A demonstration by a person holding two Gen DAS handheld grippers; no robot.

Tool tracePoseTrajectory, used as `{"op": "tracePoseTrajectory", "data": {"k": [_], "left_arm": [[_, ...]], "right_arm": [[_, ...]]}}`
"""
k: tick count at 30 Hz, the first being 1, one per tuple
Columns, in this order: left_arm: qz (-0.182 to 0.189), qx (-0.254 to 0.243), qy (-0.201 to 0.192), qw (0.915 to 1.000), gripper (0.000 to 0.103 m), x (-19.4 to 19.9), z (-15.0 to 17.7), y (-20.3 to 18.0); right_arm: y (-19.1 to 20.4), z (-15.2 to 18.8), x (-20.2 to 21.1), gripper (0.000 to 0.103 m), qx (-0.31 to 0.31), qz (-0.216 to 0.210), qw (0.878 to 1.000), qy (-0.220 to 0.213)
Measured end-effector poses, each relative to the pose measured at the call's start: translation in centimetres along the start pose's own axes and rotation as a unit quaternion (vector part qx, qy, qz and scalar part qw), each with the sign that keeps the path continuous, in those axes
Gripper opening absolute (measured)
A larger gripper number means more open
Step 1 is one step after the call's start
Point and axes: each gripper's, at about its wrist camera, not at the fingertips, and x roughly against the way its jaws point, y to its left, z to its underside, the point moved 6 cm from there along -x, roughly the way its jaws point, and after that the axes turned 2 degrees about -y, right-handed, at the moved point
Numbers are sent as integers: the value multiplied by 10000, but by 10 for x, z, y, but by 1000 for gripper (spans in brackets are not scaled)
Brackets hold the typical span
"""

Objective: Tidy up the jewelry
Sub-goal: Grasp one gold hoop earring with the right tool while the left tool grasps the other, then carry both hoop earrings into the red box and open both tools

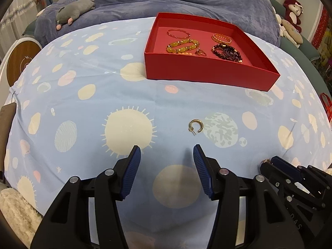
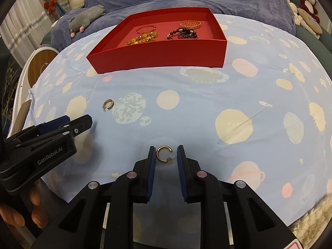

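Two gold hoop earrings are lying on the planet-print bedsheet (image 2: 207,108). One earring (image 2: 165,153) is sitting between the right gripper's (image 2: 166,155) narrowed jaws, pads not visibly pressing it. The other earring (image 1: 195,126) is waiting ahead of the left gripper (image 1: 167,155), which is gaping half-wide and empty. Behind, the red box (image 1: 207,72) is holding four bracelets and a ring.

2 earrings (image 2: 108,105) lie on the sheet (image 2: 207,108) before the box (image 2: 161,56).
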Motion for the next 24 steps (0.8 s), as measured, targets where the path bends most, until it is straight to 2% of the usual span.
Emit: {"op": "tracePoseTrajectory", "data": {"k": [6, 13, 22, 24], "left_arm": [[199, 102, 27, 9997, 50, -13, -11, -11], [156, -62, -25, 9999, 46, -25, -18, -23], [76, -337, -139, 9993, 18, -28, -22, -28], [85, -377, -151, 9991, 17, -28, -22, -29]], "right_arm": [[-3, -3, 2, 20, -112, -67, 9999, -33], [-5, -5, -1, 20, -210, -96, 9997, -8], [-8, -5, -5, 20, -242, -102, 9996, 41], [-7, -5, -5, 20, -239, -100, 9997, 42]]}}
